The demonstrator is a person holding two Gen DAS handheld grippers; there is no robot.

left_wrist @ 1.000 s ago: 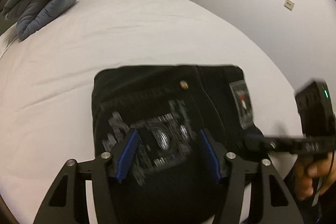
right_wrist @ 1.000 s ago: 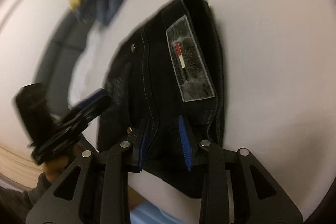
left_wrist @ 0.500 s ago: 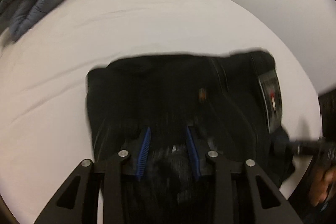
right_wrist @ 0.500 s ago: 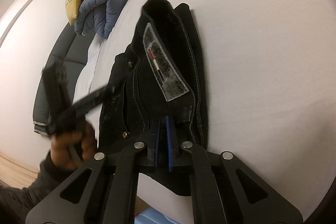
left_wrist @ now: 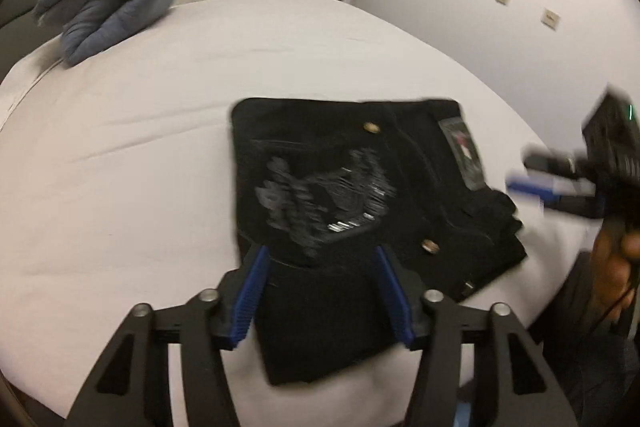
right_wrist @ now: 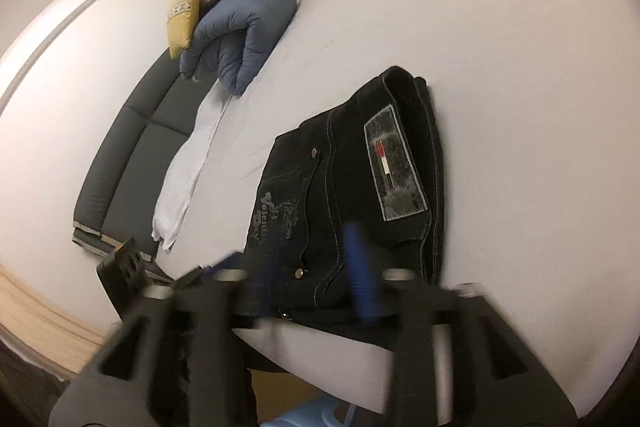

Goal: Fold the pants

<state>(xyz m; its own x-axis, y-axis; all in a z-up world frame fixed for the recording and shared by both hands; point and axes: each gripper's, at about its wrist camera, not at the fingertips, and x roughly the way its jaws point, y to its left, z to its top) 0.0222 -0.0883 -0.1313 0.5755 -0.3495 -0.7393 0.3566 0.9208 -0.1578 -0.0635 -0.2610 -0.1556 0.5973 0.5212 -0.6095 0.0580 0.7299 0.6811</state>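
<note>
In the left wrist view, we see our left gripper (left_wrist: pixel 320 291) at six o'clock with its blue pads standing wide apart, the jaws having just opened after a brief closing; the near end of the black pants (left_wrist: pixel 344 195) lies between and below the pads, but the pads do not press on the cloth. The pants sit as a folded bundle on the white bed (left_wrist: pixel 160 147), spreading from the gripper toward twelve and two o'clock, with the grey label toward two o'clock. Our right gripper (left_wrist: pixel 560 183) shows blurred at three o'clock, just off the right end of the bundle, in a hand (left_wrist: pixel 612 267). A rolled blue duvet (left_wrist: pixel 108 15) lies well apart at ten o'clock. In the right wrist view, our right gripper (right_wrist: pixel 316 267) at six o'clock is blurred, its pads set apart and the jaws just opened; the near edge of the pants (right_wrist: pixel 340 195) sits between them, apparently released. From here the bundle's long axis runs from six toward one o'clock, straight ahead of this gripper. We judge the fold close to done. Both grippers sit at the near edge, the left over the broad face and the right at the label end, so either can reach for a last tidy.
</note>
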